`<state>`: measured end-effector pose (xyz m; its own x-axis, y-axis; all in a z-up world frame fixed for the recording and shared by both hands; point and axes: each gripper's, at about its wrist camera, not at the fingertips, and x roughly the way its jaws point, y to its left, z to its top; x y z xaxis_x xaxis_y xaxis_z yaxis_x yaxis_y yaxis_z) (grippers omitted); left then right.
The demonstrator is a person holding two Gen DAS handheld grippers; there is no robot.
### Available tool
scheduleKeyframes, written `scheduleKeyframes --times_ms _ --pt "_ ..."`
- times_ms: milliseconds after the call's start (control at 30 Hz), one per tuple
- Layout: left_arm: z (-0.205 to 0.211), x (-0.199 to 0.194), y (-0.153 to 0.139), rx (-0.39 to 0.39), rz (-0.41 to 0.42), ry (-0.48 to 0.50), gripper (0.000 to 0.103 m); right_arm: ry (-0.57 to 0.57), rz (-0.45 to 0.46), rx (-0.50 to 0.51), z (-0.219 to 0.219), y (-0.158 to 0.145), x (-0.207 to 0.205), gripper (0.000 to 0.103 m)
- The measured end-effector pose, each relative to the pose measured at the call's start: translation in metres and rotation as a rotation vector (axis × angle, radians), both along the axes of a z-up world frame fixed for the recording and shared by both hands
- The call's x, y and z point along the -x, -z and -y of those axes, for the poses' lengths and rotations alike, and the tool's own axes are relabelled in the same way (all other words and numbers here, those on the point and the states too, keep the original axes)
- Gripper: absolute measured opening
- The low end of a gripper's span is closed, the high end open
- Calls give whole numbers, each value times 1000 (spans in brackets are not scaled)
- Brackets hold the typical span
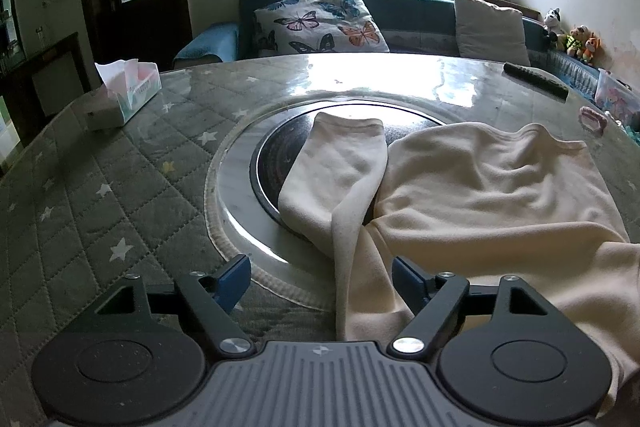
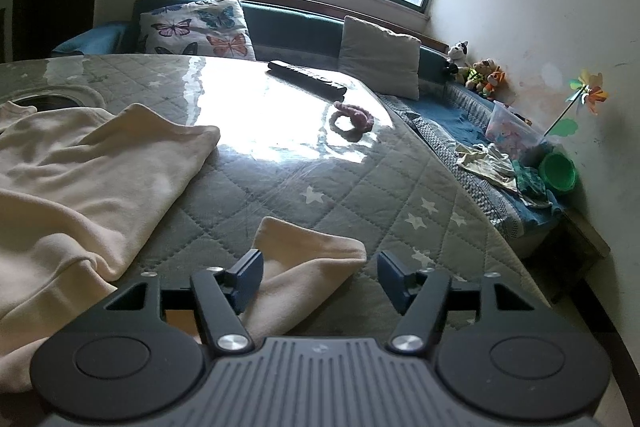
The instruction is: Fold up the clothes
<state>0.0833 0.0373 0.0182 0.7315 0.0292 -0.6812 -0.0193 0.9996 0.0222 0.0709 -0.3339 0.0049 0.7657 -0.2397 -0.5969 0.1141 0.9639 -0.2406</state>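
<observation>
A cream long-sleeved garment (image 1: 492, 187) lies spread and rumpled on the round table (image 1: 100, 195). One sleeve (image 1: 340, 167) runs over the dark round plate (image 1: 280, 151) at the table's centre. My left gripper (image 1: 320, 281) stands open just above the table, its jaws on either side of that sleeve's lower part, not clamping it. In the right wrist view the garment's body (image 2: 80, 171) fills the left, and the other sleeve's cuff (image 2: 312, 259) lies between the jaws of my open right gripper (image 2: 320, 277). The left fingertip (image 2: 250, 277) rests against the cuff's edge.
A tissue box (image 1: 124, 93) stands at the table's left. A black remote (image 2: 306, 77) and a pink hair tie (image 2: 352, 119) lie toward the far right. Beyond the table are a sofa with a butterfly cushion (image 1: 320, 21), plush toys (image 2: 478, 73) and a green bowl (image 2: 558, 173).
</observation>
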Motion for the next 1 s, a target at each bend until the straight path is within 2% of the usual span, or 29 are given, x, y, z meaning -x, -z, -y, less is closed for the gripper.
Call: scheduleKeyframes --times_ms 267,667,800,900,967,1000 --pt "-4 -1 1 1 2 -13 87 16 -19 -58 14 11 4 67" --pt "7 0 -3 -13 33 28 97 176 0 -127 59 12 26 68" --pt "9 0 -3 -12 36 32 99 184 -3 -199 73 13 27 68" --pt "12 -1 -2 -17 33 37 99 190 -5 -253 83 14 28 62" --pt "13 -3 -1 -19 31 42 99 194 -6 -289 90 15 28 51" --pt "14 -4 -1 -20 31 44 99 196 -7 -307 93 15 28 49"
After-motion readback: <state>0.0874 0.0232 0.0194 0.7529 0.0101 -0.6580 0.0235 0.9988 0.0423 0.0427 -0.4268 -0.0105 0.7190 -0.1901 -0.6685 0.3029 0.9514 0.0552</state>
